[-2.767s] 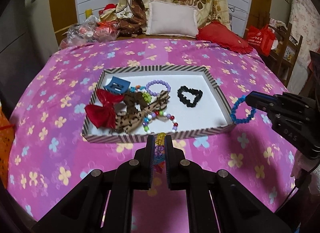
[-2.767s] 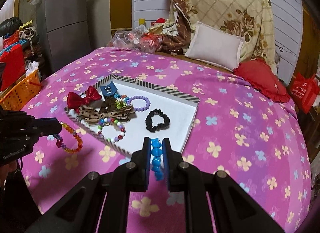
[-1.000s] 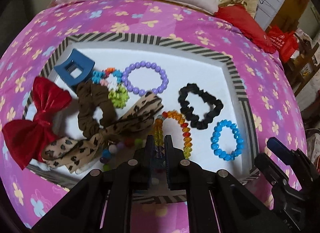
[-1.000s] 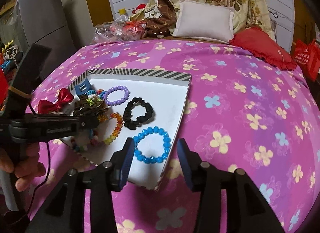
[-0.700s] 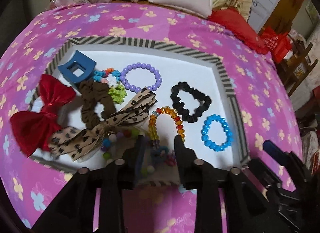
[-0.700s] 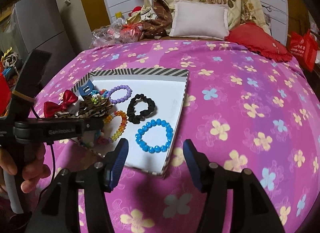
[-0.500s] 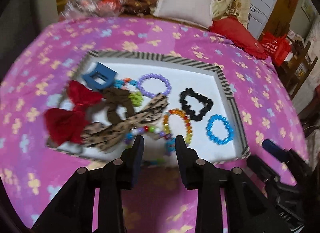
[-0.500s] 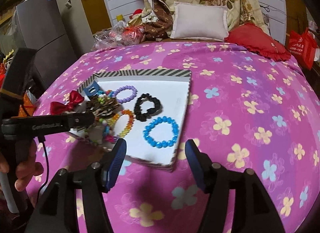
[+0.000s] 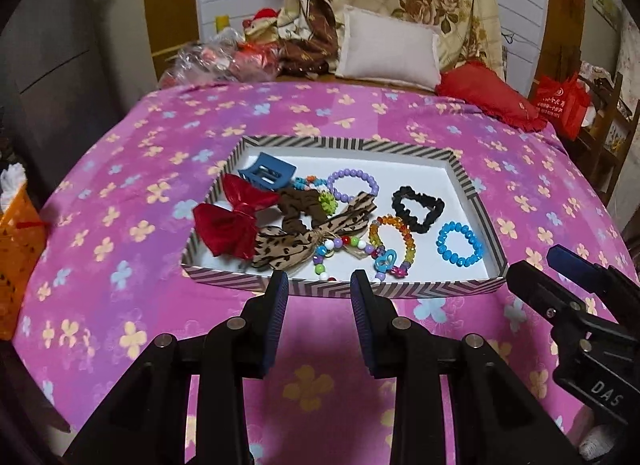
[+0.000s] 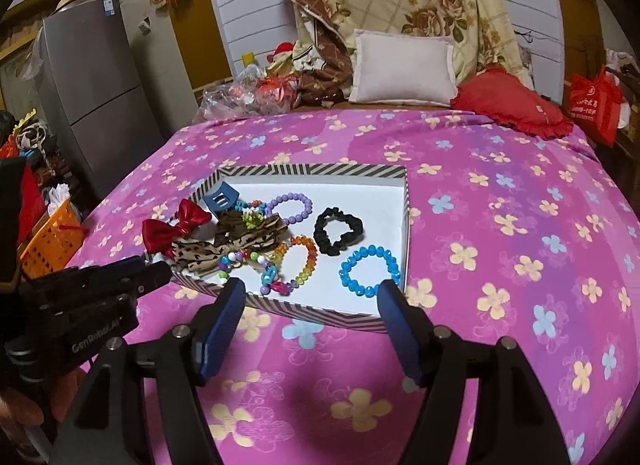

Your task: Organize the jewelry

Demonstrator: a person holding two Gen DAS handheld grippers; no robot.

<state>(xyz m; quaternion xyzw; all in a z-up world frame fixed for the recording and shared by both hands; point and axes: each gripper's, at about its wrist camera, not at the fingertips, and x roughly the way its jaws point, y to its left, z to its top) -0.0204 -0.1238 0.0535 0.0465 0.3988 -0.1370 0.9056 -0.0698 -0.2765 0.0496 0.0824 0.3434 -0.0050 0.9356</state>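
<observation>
A striped-rim white tray (image 9: 400, 288) (image 10: 320, 315) lies on the pink flowered bedspread. In it are a blue bead bracelet (image 9: 459, 244) (image 10: 369, 266), an orange rainbow bracelet (image 9: 394, 235) (image 10: 303, 259), a black scrunchie (image 9: 418, 207) (image 10: 338, 231), a purple bead bracelet (image 9: 352, 184) (image 10: 291, 207), a red bow (image 9: 230, 221) (image 10: 176, 225), a leopard bow (image 9: 296, 239), a blue claw clip (image 9: 266, 176) and a multicolour bead string (image 9: 334, 251). My left gripper (image 9: 319, 285) is open and empty just before the tray's near rim. My right gripper (image 10: 310, 297) is open and empty at the near rim.
A white pillow (image 9: 386, 47), a red cushion (image 9: 486, 95) and a plastic bag (image 9: 224, 59) lie at the bed's far end. An orange basket (image 10: 52, 239) and a grey fridge (image 10: 100, 93) stand left of the bed. A red bag (image 10: 592, 105) is at right.
Both grippers opened and let their bracelets go into the tray, then drew back to the tray's near rim. The blue and orange bracelets now lie in the tray.
</observation>
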